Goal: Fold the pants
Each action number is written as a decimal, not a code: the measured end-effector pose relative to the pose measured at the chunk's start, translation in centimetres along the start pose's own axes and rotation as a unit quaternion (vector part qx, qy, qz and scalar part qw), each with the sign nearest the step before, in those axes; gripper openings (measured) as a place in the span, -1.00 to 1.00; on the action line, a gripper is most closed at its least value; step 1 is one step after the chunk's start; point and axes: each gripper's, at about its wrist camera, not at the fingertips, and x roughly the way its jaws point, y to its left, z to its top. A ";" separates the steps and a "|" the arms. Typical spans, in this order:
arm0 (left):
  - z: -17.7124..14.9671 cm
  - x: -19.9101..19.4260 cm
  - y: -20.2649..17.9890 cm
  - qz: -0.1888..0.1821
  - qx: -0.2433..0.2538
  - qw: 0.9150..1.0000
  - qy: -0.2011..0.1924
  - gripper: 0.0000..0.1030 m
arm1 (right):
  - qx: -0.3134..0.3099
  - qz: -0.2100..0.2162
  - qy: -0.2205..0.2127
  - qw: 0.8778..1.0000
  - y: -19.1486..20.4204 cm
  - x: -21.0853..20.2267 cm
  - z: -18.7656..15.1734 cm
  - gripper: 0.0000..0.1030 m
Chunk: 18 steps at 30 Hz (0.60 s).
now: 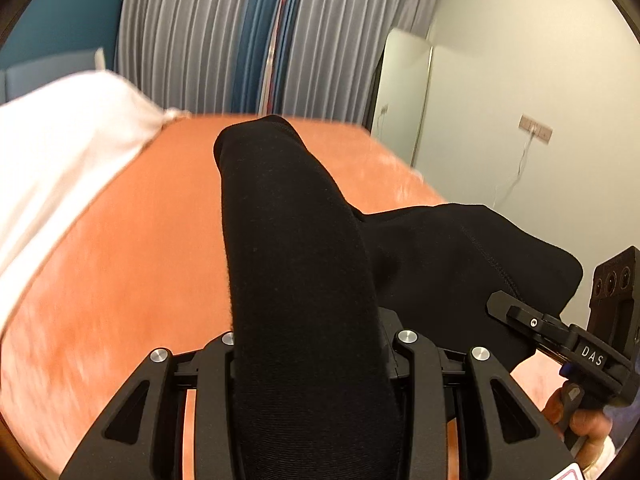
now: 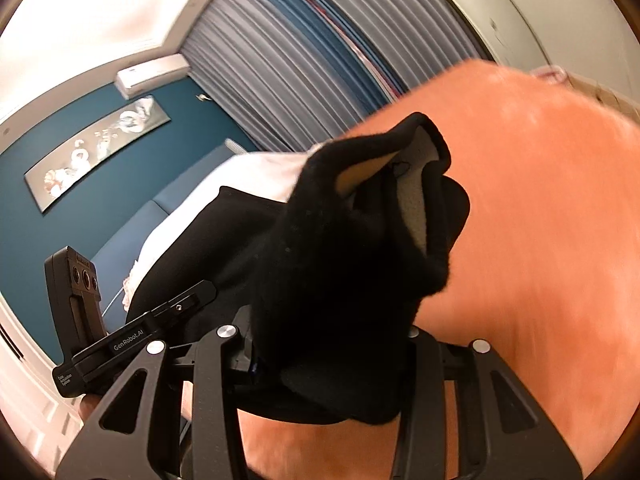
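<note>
My left fingers (image 1: 316,344) and right fingers (image 2: 320,344) are each clamped on the black knit fabric pants (image 1: 288,240), held above the orange-covered bed (image 1: 120,260); the leg runs lengthwise away toward its far edge.

Warm indoor light fills both views, evenly and fairly bright, with no hard shadows. The orange bed cover (image 1: 120,240) is smeared by motion blur, worst at the left and lower edges of the left wrist view and on the right in the right wrist view. The black pants (image 1: 296,260) swallow detail, almost featureless in the right wrist view. Fisheye distortion bends the grey curtains (image 2: 288,60) and walls, and a dark rim closes each corner. The ceiling (image 2: 100,8) is blown out to white.
</note>
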 end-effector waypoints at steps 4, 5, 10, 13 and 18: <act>6.5 2.4 1.8 -0.004 0.001 0.999 -0.043 -0.35 | -0.032 0.018 -0.022 0.999 1.7 4.1 6.9 -0.27; 8.0 3.3 2.3 -0.004 -0.001 0.999 -0.052 -0.35 | -0.034 0.022 -0.027 0.999 1.7 5.6 8.5 -0.27; 13.2 10.6 5.8 0.006 -0.010 0.997 -0.072 -0.35 | -0.031 0.025 -0.028 0.999 -1.2 14.1 13.7 -0.27; 14.6 16.8 8.8 -0.002 -0.036 0.998 -0.053 -0.34 | -0.025 0.016 -0.024 0.999 -3.8 19.0 14.5 -0.27; 13.1 26.3 12.6 -0.006 -0.066 0.998 -0.007 -0.34 | -0.001 -0.011 0.011 1.000 -10.4 27.3 12.8 -0.27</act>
